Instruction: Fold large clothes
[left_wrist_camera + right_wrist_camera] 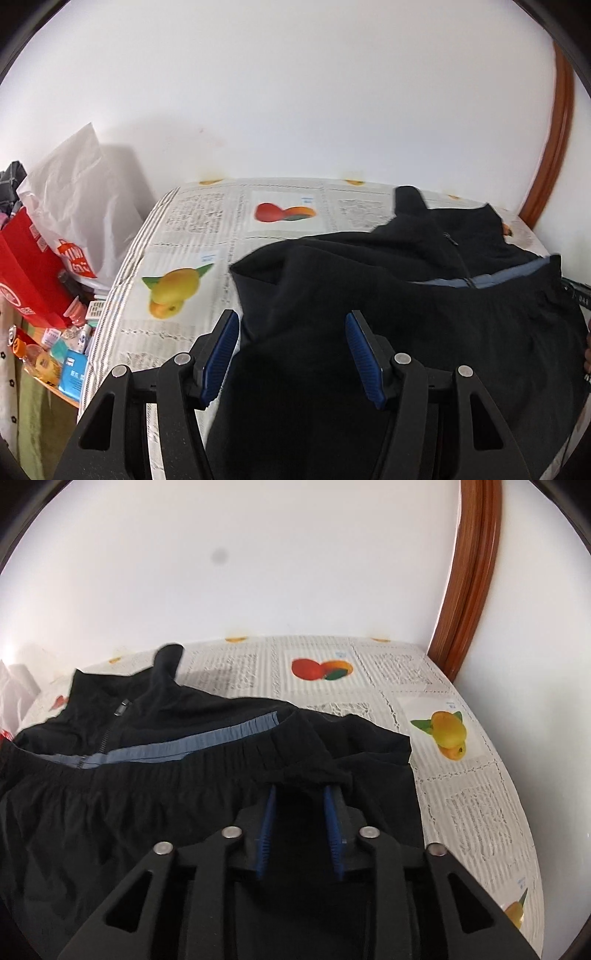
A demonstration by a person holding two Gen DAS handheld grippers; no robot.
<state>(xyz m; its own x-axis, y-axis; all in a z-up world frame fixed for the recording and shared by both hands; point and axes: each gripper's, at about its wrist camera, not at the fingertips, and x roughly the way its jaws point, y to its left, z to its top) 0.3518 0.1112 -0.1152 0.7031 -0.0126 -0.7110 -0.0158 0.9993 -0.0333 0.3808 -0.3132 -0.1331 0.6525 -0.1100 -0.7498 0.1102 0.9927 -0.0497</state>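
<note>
Closest to the right wrist camera, the right gripper (300,794) has its blue pads a little apart, and a bunched fold of the black jacket (155,812) sits at their tips. The pads do not seem to press the cloth, though the fold hides the tips, so I cannot be fully sure.

The left gripper (291,321) stands clearly spread. The jacket's dark cloth lies under and between its fingers, but nothing is pinched.

The jacket lies on the bed (461,797), on a sheet with fruit prints. The hem has been folded up over the chest, so its elastic edge runs from side to side across both views, just beyond the grippers. Its collar and zipper (110,727) point away, towards the white wall (258,572).

So the garment's long axis goes forward from both grippers, and each one is near one end of the hem. Further left, a red bag (26,266) stands beside the bed.
</note>
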